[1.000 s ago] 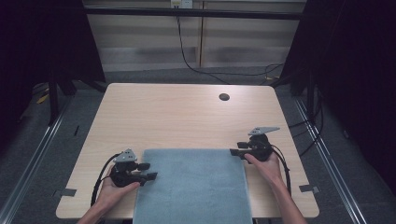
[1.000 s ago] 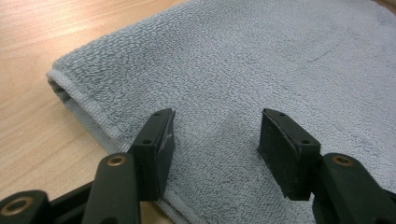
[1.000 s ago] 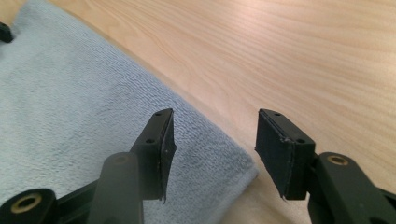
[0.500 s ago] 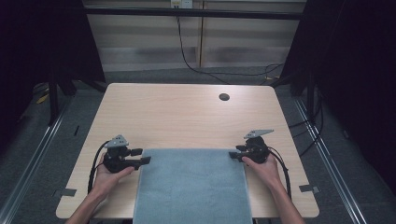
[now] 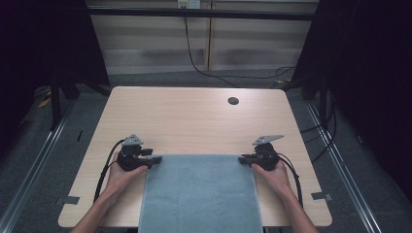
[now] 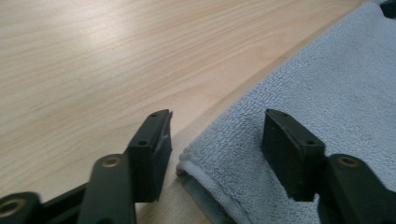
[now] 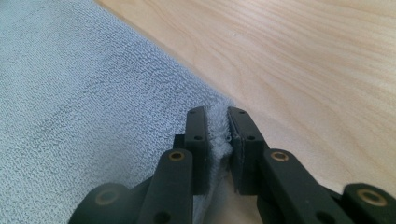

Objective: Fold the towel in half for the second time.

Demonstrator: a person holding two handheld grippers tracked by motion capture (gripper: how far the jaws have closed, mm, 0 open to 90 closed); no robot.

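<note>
Grey towel [image 5: 200, 191] lies flat on the near-centre of the table [image 5: 194, 121], near end at or past the table's near edge. Right gripper [image 7: 217, 122] has its jaws pinched tight on the towel's far-right corner, while left gripper [image 6: 215, 135] sits w/ jaws wide apart straddling the far-left corner, nothing caught yet. Risk, imo: if the left shuts too shallow it grabs only the hem's top layer or misses, so a lift would go lopsided, right corner up and left dragging, and the cloth skews or bunches.
</note>
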